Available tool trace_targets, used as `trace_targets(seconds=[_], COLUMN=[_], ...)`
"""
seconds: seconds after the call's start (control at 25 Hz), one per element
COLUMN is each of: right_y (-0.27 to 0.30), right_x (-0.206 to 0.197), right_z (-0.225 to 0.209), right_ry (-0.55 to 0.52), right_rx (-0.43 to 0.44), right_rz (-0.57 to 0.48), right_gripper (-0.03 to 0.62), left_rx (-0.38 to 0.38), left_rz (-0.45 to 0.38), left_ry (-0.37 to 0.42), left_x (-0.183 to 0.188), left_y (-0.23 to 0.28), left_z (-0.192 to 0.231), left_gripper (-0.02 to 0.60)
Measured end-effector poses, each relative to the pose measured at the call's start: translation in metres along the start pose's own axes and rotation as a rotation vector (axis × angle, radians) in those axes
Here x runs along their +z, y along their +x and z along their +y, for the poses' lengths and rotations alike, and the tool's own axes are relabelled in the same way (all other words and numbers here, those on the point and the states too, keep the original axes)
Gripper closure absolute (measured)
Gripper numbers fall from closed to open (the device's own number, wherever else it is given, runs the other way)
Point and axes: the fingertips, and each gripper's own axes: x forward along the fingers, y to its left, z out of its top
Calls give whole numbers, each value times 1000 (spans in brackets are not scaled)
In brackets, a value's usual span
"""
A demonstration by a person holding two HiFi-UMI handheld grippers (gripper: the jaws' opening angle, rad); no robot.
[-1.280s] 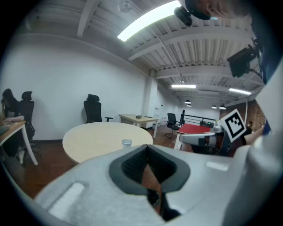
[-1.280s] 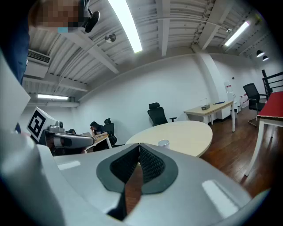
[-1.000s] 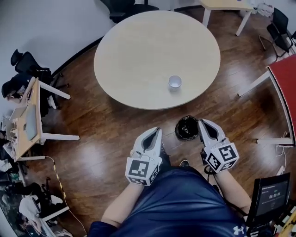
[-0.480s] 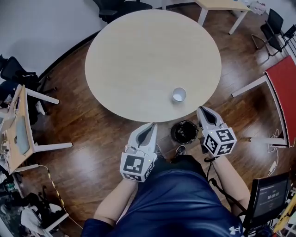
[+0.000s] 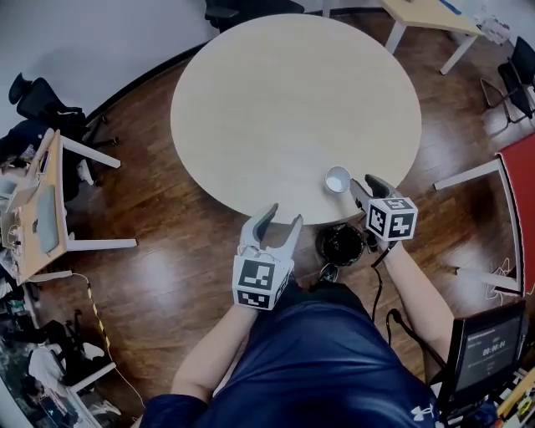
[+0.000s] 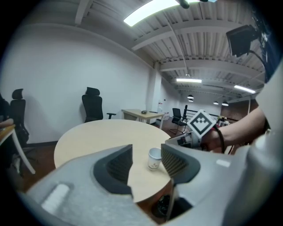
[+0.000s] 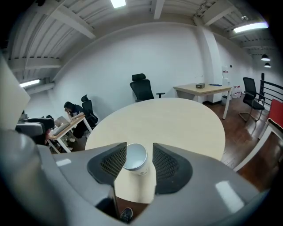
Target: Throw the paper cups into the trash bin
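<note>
A white paper cup (image 5: 337, 180) stands upright near the front right edge of the round beige table (image 5: 284, 100). My right gripper (image 5: 368, 184) hovers just right of it with its jaws opening. In the right gripper view the cup (image 7: 135, 158) shows in the gap between the spread jaws of the right gripper (image 7: 139, 152), and the pads do not press on it. My left gripper (image 5: 282, 217) is at the table's front edge, jaws opening and empty. From the left gripper (image 6: 147, 154) the cup (image 6: 154, 158) appears ahead. A black trash bin (image 5: 341, 245) sits on the floor under the table edge.
Wooden floor surrounds the table. A desk with a laptop (image 5: 42, 209) and black office chairs (image 5: 38, 104) stand at the left. Another desk (image 5: 430, 17) is at the far right, a red table (image 5: 522, 192) at the right edge, and a screen (image 5: 485, 351) at lower right.
Both grippers' jaws have gone from shut to open. Both grippers moved forward to the table's edge, and the right one came up beside the cup.
</note>
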Motion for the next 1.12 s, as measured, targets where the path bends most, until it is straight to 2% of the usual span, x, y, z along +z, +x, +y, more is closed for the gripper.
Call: trace_targets(seconds=[0.2, 0.24, 0.32, 0.4, 0.68, 0.8, 0.84, 1.12], right_y=[35, 39, 47, 52, 65, 65, 64, 52], right_x=[-15, -17, -21, -21, -39, -41, -40, -35], right_z=[-7, -7, -7, -6, -7, -12, -13, -13], right_ry=[-8, -9, -6, -1, -3, -19, -22, 4], right_rx=[0, -1, 1, 5, -24, -60, -69, -76], right_rz=[95, 109, 130, 144, 251, 270, 269, 220], right_gripper=[405, 405, 406, 407, 449, 542, 554, 556], left_rx=[4, 5, -3, -14, -45, -67, -71, -84], left_rz=[-9, -14, -27, -32, 5, 11, 14, 36], left_ry=[14, 18, 23, 26, 19, 20, 19, 16], left_x=[0, -1, -1, -3, -17, -19, -20, -28], left_y=[-1, -3, -8, -12, -14, -15, -15, -13], left_z=[-4, -4, -6, -9, -18, -24, -25, -21], left_gripper=[387, 409, 504, 534, 565, 566, 566, 568])
